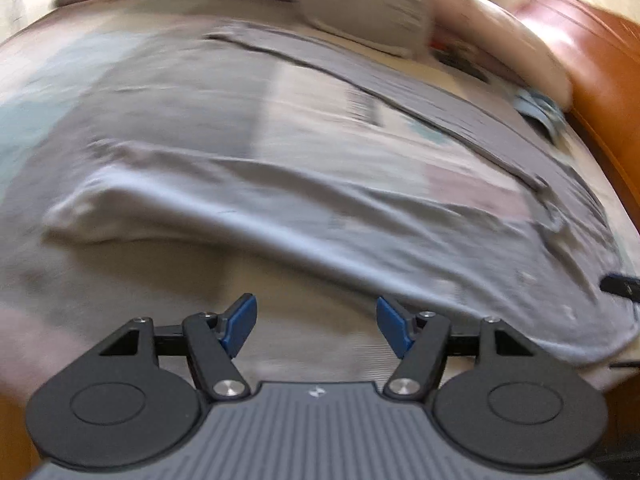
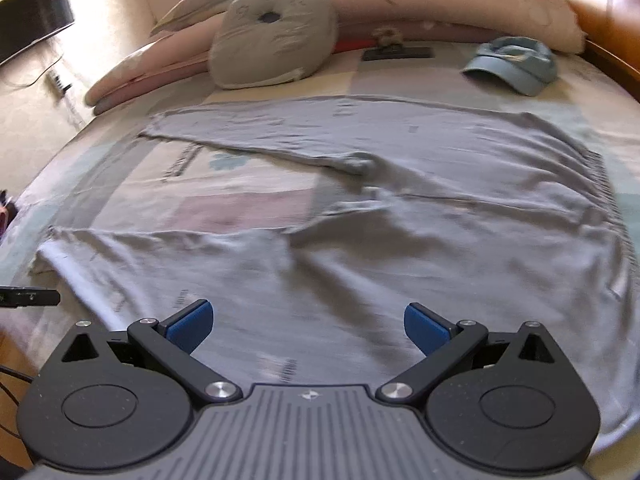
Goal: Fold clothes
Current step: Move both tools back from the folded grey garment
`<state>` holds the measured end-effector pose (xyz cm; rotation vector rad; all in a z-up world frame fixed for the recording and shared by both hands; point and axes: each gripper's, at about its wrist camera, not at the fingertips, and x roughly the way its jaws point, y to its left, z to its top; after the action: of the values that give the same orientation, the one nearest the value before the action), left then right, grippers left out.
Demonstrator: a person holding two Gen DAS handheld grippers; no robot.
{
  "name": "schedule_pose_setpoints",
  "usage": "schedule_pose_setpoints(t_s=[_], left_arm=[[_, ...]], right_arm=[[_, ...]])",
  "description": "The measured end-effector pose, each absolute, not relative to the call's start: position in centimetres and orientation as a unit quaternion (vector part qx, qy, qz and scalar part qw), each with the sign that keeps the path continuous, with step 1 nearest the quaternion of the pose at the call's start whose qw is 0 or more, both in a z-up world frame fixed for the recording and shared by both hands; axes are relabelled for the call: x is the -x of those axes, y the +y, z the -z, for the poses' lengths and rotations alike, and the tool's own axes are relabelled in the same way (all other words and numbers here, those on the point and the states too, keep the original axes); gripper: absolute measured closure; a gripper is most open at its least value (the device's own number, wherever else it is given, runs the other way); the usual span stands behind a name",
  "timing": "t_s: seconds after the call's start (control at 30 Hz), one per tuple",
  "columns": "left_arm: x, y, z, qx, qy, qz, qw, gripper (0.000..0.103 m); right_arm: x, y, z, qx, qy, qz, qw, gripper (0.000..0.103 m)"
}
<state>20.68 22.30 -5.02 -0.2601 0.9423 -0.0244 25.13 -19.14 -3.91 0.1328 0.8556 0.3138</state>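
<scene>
Grey trousers (image 2: pixel 360 200) spread across the patterned bedspread (image 2: pixel 224 196), both grippers empty
Left gripper (image 1: pixel 316 328) and right gripper (image 2: pixel 306 326) gape apart; the left view is motion-blurred, the blue cap (image 2: pixel 516 64) upper right barely readable there

One pair of grey trousers (image 2: pixel 400 200) is lying on the bed (image 2: pixel 224 196). One blue cap (image 2: pixel 516 66), one grey cushion (image 2: pixel 272 40) and one long pink pillow (image 2: pixel 460 0) are resting behind.
</scene>
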Motion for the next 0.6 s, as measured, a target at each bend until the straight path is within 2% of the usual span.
schedule_pose_setpoints(t_s=[0.17,0.23,0.33,0.4,0.6], left_arm=[[-19.7,26.3,5.4,0.141,0.444,-0.028,0.884,0.036],[-19.5,27.0,5.2,0.120,0.442,-0.035,0.888,0.036],[-19.2,27.8,4.7,0.091,0.438,-0.041,0.894,0.031],[-19.1,28.6,4.4,0.077,0.435,-0.045,0.896,0.030],[-18.4,30.3,3.8,0.048,0.427,-0.061,0.901,0.027]], right_arm=[[-25.9,-14.8,2.8,-0.029,0.407,-0.207,0.889,0.000],[-26.4,-12.6,2.2,-0.011,0.402,-0.249,0.881,0.005],[-27.2,-7.9,1.5,0.044,0.385,-0.324,0.863,0.022],[-27.5,-4.0,1.0,0.090,0.368,-0.376,0.846,0.037],[-27.3,7.0,1.0,0.199,0.305,-0.524,0.770,0.061]])
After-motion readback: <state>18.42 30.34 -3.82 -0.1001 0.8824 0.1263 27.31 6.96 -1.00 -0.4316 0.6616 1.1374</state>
